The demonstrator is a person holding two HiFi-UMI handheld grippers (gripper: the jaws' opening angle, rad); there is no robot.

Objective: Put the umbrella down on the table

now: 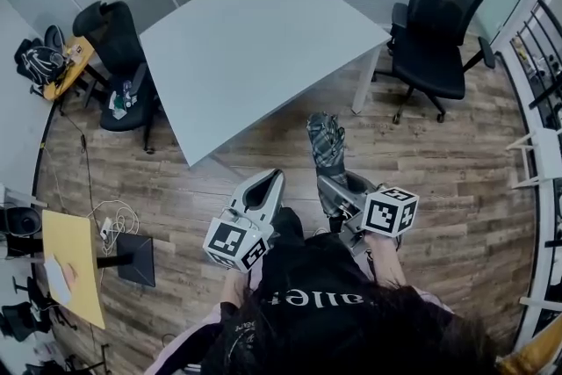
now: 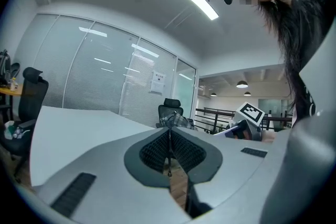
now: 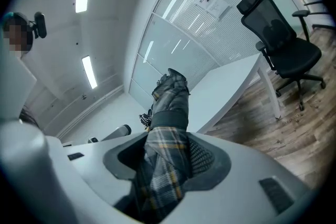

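Note:
A folded plaid umbrella (image 1: 327, 155) in grey, dark and yellow checks sticks out forward from my right gripper (image 1: 338, 189), which is shut on it. In the right gripper view the umbrella (image 3: 167, 139) fills the gap between the jaws and its tip points toward the white table (image 3: 231, 86). My left gripper (image 1: 266, 189) is shut with nothing in it; its pads meet in the left gripper view (image 2: 169, 150). Both grippers hover over the wooden floor, short of the near corner of the white table (image 1: 255, 48). The umbrella's tip (image 2: 176, 120) shows past the left jaws.
A black office chair (image 1: 439, 22) stands right of the table, another (image 1: 118, 70) at its left. A yellow desk (image 1: 75, 272) and cables lie at lower left. Railings (image 1: 540, 92) run along the right edge. Glass partitions stand behind the table.

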